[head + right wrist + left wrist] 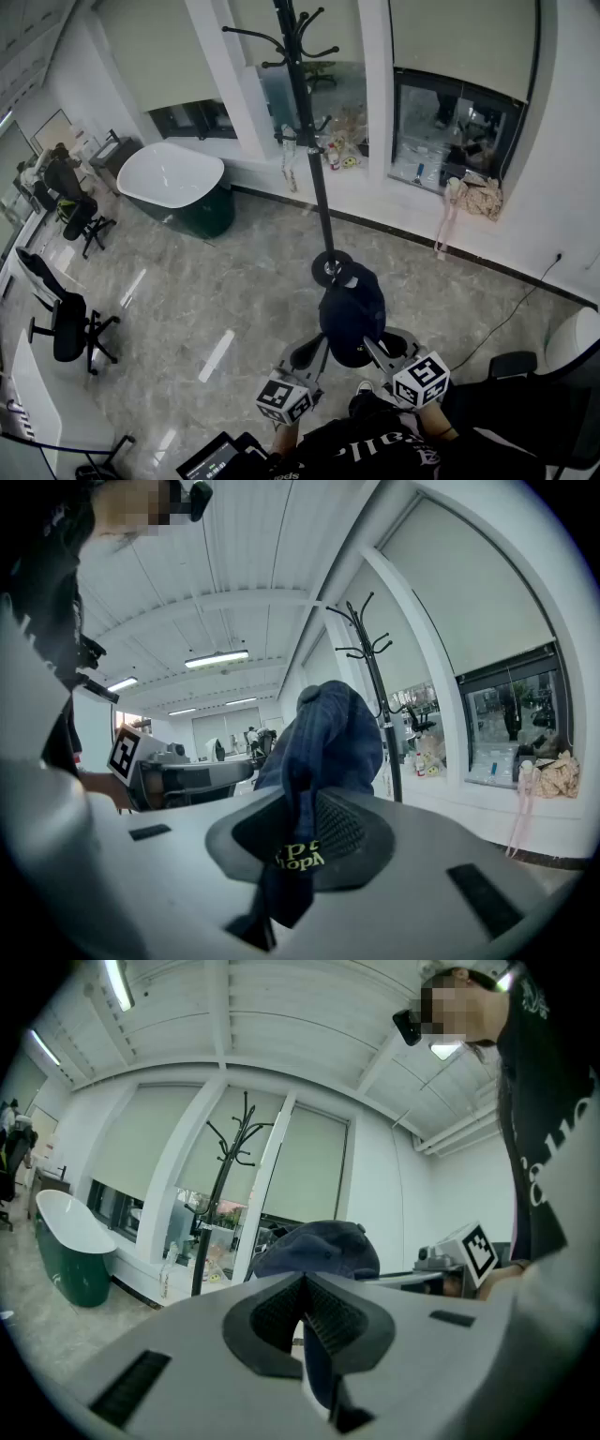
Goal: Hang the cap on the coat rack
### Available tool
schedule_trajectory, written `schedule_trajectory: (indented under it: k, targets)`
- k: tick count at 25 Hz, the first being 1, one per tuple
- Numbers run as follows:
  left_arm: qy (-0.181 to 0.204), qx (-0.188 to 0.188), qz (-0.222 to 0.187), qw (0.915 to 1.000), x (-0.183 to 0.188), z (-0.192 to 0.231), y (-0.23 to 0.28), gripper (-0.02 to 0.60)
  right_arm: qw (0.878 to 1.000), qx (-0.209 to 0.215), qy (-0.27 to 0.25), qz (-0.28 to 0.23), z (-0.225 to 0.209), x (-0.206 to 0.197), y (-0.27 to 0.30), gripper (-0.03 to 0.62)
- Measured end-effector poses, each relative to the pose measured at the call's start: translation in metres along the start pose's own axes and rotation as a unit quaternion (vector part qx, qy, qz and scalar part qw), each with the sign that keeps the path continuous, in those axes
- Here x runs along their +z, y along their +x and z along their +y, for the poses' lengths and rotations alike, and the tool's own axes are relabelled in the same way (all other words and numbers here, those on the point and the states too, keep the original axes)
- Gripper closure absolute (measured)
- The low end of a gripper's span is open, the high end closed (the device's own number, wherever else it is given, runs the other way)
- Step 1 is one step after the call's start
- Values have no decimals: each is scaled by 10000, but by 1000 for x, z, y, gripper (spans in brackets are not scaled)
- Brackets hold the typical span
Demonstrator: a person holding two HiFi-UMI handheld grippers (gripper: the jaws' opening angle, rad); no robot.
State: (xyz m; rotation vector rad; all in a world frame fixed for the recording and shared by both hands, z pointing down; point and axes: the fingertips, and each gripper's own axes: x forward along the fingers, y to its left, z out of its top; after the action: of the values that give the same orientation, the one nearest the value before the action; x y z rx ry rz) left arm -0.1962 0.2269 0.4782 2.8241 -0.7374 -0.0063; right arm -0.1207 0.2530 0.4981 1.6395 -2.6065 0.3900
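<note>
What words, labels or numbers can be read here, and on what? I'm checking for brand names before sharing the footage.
"lopM": yellow print, partly folded away, on the cap where the right gripper pinches it; the line above it is unreadable.
White lettering on the person's black shirt: cut off, unreadable.
Screen: too small to read.
Marker cubes: square patterns only, no words.
</note>
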Motion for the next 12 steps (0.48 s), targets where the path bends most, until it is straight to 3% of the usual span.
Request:
schedule_trajectory:
  k: [12]
  targets:
    - [68,103,35,9999,11,21,51,578,9999,136,-40,1,-52,21,31,517]
